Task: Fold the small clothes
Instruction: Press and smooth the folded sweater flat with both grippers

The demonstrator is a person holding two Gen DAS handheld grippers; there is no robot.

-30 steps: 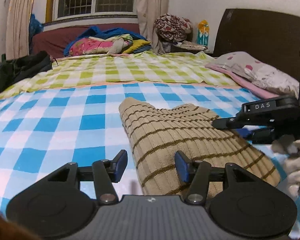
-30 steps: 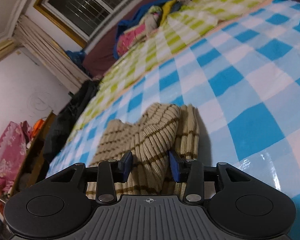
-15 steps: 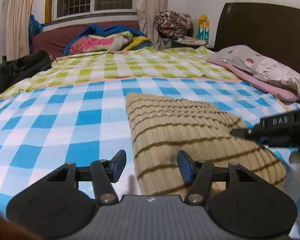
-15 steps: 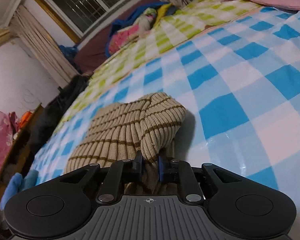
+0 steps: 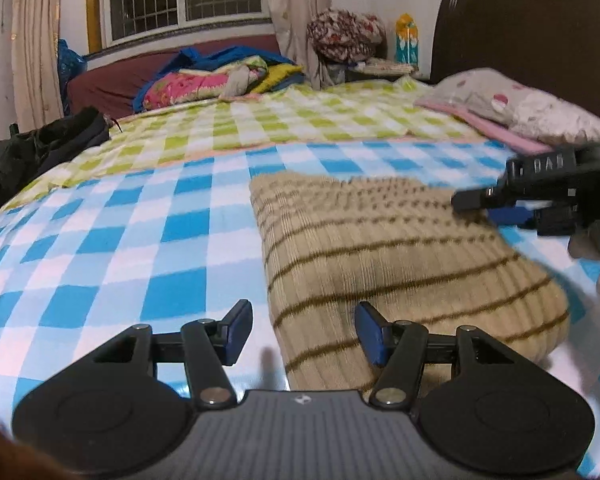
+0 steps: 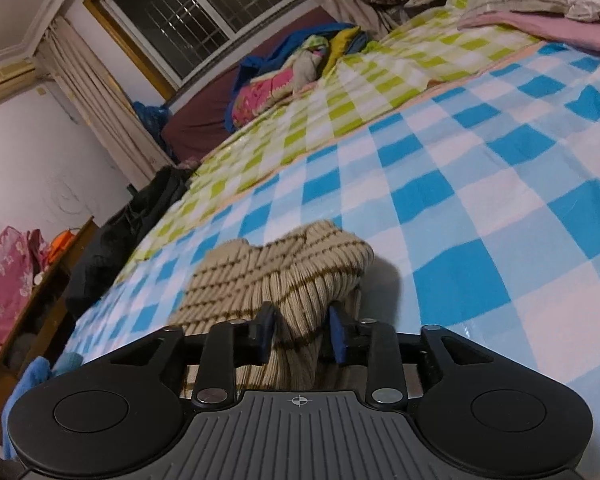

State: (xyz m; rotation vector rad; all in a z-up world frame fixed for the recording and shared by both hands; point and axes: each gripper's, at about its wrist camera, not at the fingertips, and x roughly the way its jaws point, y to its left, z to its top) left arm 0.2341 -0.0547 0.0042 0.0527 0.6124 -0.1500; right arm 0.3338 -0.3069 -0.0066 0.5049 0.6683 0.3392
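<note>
A small beige knit garment with brown stripes [image 5: 380, 248] lies folded on the blue-and-white checked sheet [image 5: 120, 240]. My left gripper [image 5: 303, 332] is open and empty, low over the garment's near left corner. My right gripper [image 6: 302, 332] has its jaws partly apart with a fold of the garment [image 6: 300, 280] lying between them. In the left wrist view the right gripper [image 5: 540, 196] shows blurred at the garment's right edge.
A green checked sheet [image 5: 280, 124] covers the far half of the bed. A pillow [image 5: 532, 108] and dark headboard [image 5: 540, 32] lie right. A pile of bright bedding [image 5: 220, 76] sits under the window. A black garment [image 5: 32, 152] lies at the left edge.
My right gripper shut on the garment's fold, then its jaws opened part way. The garment's right side has been laid flatter. My left gripper stayed open near the same corner.
</note>
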